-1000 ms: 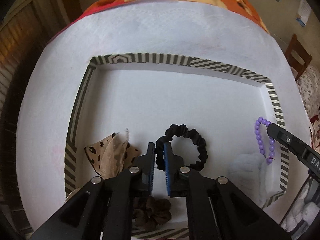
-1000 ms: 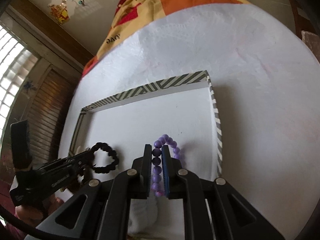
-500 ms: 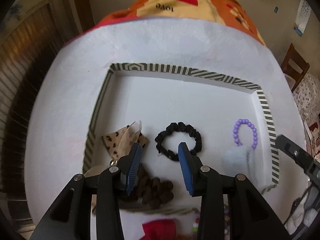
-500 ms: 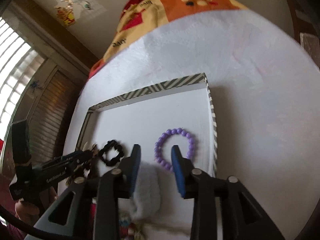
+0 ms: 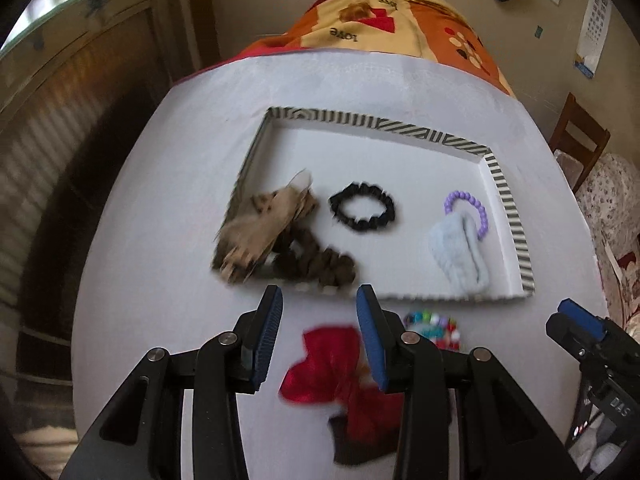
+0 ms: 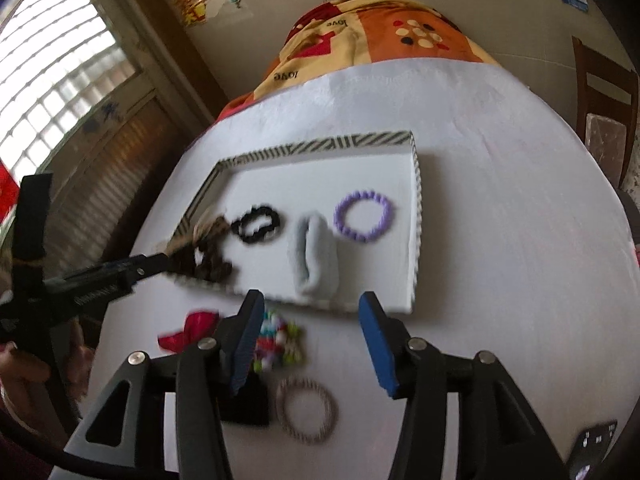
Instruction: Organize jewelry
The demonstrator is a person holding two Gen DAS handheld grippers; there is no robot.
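Your left gripper (image 5: 318, 300) is hanging with its jaws apart and empty; your right gripper's (image 6: 310, 300) jaws have just been opening, also empty. The purple bracelet (image 6: 363, 217) is lying by the tray's (image 6: 418, 216) right edge, the black scrunchie (image 5: 362, 213) mid-tray, on the white counter (image 6: 500, 220)

tray (image 5: 504, 184): white, black-white striped rim
scrunchie (image 5: 362, 210): black
bracelet (image 6: 363, 216): purple beads
bow (image 5: 340, 368): red
cloth (image 6: 520, 208): white
blanket (image 6: 384, 36): orange, yellow, red
pads (image 6: 376, 344): blue
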